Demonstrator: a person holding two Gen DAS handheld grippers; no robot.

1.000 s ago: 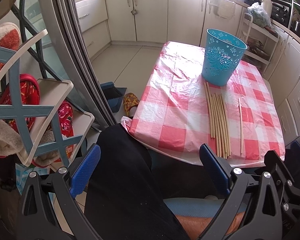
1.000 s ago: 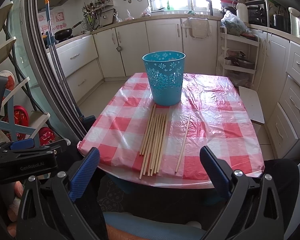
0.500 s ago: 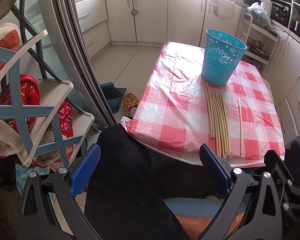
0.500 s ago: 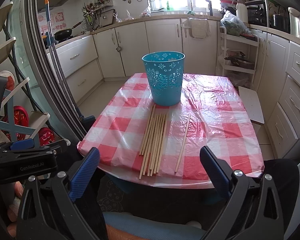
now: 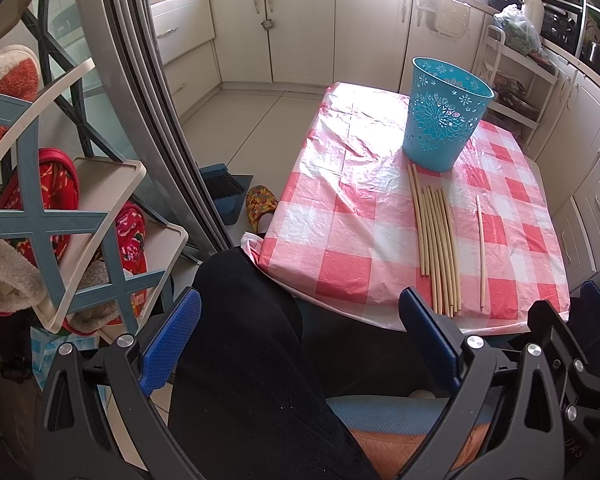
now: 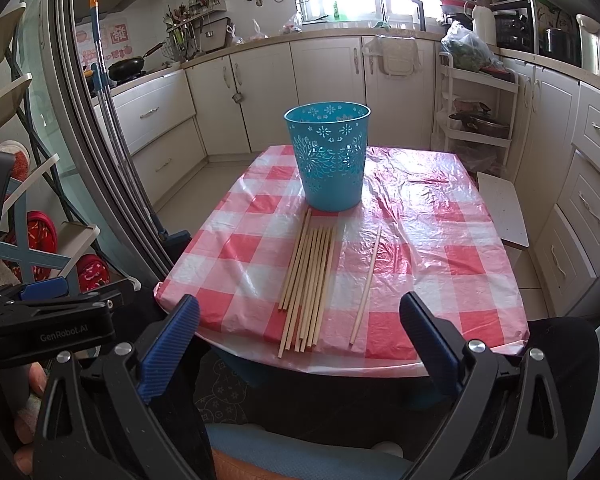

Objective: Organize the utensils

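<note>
Presently both the left tool point(image 5: 298, 338) and right tool point(image 6: 300, 340) stand spread and empty off the worktop's point(image 6: 440, 240) near edge. Chopsticks point(image 6: 310, 280) lie near that edge, before the upright blue basket point(image 6: 328, 156).

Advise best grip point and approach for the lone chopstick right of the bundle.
Take the single chopstick near its front end, by the table edge. It lies flat, apart from the bundle, so both sides are clear. Probably bring the open right gripper down from above, fingers straddling it crosswise. The thin stick on plastic cloth may roll; the slightly overhanging tip could help.
</note>
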